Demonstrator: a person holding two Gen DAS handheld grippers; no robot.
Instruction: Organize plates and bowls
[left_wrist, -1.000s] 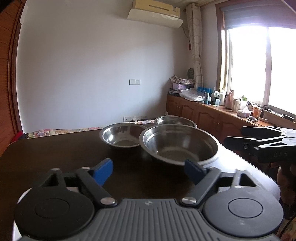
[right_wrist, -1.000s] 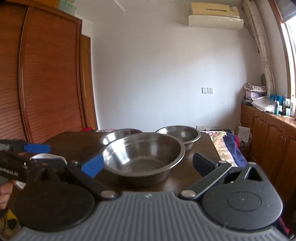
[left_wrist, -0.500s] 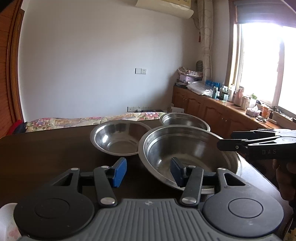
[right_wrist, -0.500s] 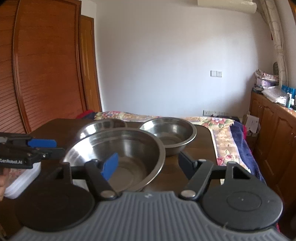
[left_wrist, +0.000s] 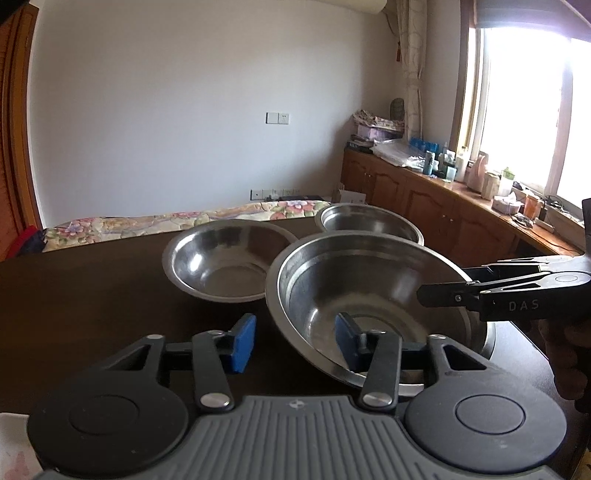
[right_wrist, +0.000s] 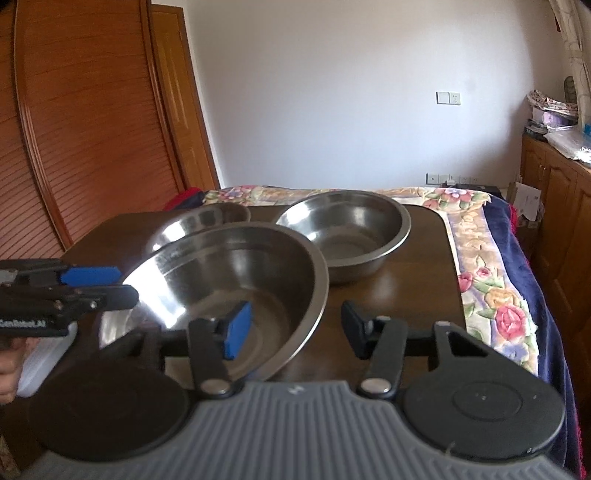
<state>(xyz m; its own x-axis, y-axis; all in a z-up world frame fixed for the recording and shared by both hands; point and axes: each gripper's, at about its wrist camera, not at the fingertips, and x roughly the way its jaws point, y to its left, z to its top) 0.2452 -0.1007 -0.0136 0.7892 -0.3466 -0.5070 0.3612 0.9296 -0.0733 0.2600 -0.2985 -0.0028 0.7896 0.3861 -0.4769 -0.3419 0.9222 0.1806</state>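
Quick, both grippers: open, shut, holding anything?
Left gripper: open, jaws just been closing astride the big bowl rim.
Right gripper: the same, at its opposite rim.

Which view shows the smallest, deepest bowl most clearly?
The right wrist view. There the deep bowl shows its whole rim, its inside and its outer wall, on the table behind the big bowl. In the left wrist view the big bowl hides the deep bowl's lower half.

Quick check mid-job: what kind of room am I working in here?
Most likely a bedroom at home. A bed with a floral cover sits just past the dark wooden table, a louvred wooden wardrobe lines one wall, and low cabinets run under the window.
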